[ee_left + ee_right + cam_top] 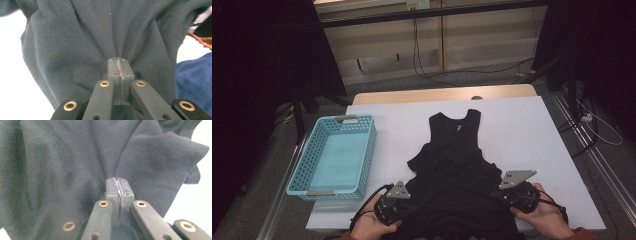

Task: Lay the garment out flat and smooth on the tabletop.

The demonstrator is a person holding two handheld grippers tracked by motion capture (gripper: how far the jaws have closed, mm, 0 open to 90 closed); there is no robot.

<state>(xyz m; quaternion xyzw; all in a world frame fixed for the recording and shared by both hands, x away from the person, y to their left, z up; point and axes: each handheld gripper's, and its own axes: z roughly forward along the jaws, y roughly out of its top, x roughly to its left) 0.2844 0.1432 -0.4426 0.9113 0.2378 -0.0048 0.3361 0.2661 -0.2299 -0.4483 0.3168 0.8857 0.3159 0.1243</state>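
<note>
The soft, limp black sleeveless cloth top (455,160) lying on the white table (522,135) looks light and prone to bunching, so its hem corners suit, where left gripper (404,207) and right gripper (502,196) are each clamped on fabric

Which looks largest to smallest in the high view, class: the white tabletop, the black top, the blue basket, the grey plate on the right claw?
1. White tabletop
2. Black top, though its near hem runs off the picture
3. Blue basket, not far behind the top
4. Grey plate on the right claw, smallest even though nearest the camera
</note>
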